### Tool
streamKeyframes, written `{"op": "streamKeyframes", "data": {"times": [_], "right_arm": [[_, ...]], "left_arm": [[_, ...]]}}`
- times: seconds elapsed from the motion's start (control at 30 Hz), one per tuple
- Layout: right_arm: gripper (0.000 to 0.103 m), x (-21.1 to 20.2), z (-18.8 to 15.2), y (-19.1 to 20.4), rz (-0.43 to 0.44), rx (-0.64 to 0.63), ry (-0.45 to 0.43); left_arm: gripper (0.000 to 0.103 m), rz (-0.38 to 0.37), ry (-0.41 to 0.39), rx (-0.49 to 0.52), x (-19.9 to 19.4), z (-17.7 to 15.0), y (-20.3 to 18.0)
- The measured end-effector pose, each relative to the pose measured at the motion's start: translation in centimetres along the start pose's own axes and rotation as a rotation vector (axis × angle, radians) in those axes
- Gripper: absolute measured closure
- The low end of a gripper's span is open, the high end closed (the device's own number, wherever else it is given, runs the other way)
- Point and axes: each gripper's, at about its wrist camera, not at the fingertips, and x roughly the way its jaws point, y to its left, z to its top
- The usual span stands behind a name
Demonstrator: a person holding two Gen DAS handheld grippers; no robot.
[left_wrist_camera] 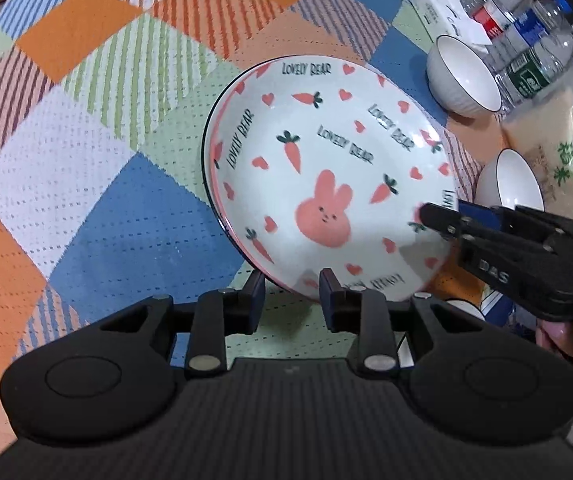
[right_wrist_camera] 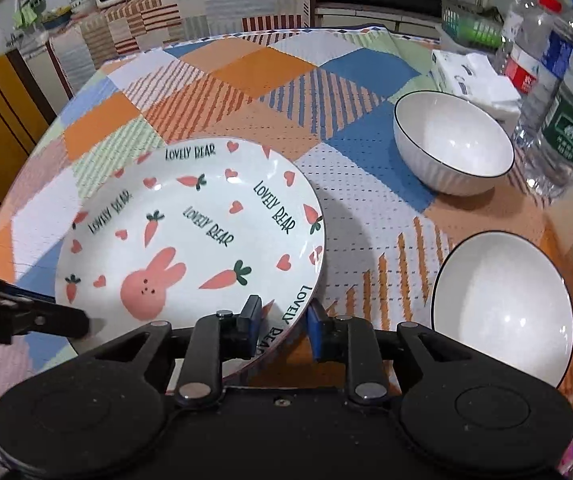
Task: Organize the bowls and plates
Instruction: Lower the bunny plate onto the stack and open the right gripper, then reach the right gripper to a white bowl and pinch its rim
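A white plate with a pink bunny, carrots and "LOVELY BEAR" print [left_wrist_camera: 326, 176] [right_wrist_camera: 190, 240] lies on the checked tablecloth. My left gripper [left_wrist_camera: 291, 304] straddles its near rim, one finger under and one over, with a gap between them. My right gripper [right_wrist_camera: 282, 326] straddles the plate's right rim the same way and shows from the side in the left wrist view [left_wrist_camera: 442, 218]. Two white bowls with dark rims stand to the right: a far one [right_wrist_camera: 452, 148] [left_wrist_camera: 462, 78] and a near one [right_wrist_camera: 502, 308] [left_wrist_camera: 510, 184].
Several water bottles [right_wrist_camera: 558, 80] [left_wrist_camera: 526, 36] and a white tissue box [right_wrist_camera: 470, 76] crowd the far right. A clear bag with green print [left_wrist_camera: 566, 152] lies right of the bowls. The table edge [right_wrist_camera: 26, 160] curves at left, with cabinets beyond.
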Motion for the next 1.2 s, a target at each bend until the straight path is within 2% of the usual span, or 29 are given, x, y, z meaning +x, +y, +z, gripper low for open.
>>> {"op": "streamKeyframes", "data": {"times": [0.2, 0.6, 0.7, 0.77, 0.83, 0.93, 1.07, 1.2], "right_arm": [[0.075, 0.2, 0.1, -0.4, 0.008, 0.012, -0.016], [0.073, -7.3, 1.8, -2.5, 0.000, -0.002, -0.148], [0.065, -8.7, 1.8, -3.2, 0.023, 0.037, -0.178], [0.053, -9.5, 1.8, -3.4, 0.034, 0.039, -0.193], [0.051, -10.2, 1.9, -3.5, 0.035, 0.031, -0.215], [0.039, -11.0, 2.2, -4.0, 0.029, 0.048, -0.254], [0.033, -12.0, 2.8, -5.2, 0.030, 0.072, -0.274], [0.031, -12.7, 3.9, -6.5, 0.017, 0.068, -0.268]], "left_arm": [[0.073, 0.041, -0.003, 0.034, -0.5, 0.1, -1.1], [0.053, 0.067, -0.082, 0.109, -5.8, 0.3, -4.5], [0.048, 0.063, -0.102, 0.145, -7.1, 0.7, -5.9], [0.044, 0.068, -0.114, 0.162, -7.7, 1.0, -6.6], [0.040, 0.080, -0.121, 0.167, -8.2, 1.4, -7.2], [0.033, 0.097, -0.128, 0.182, -8.6, 2.1, -8.1], [0.027, 0.121, -0.135, 0.212, -8.7, 3.3, -9.2], [0.024, 0.135, -0.126, 0.226, -8.7, 4.9, -10.3]]}}
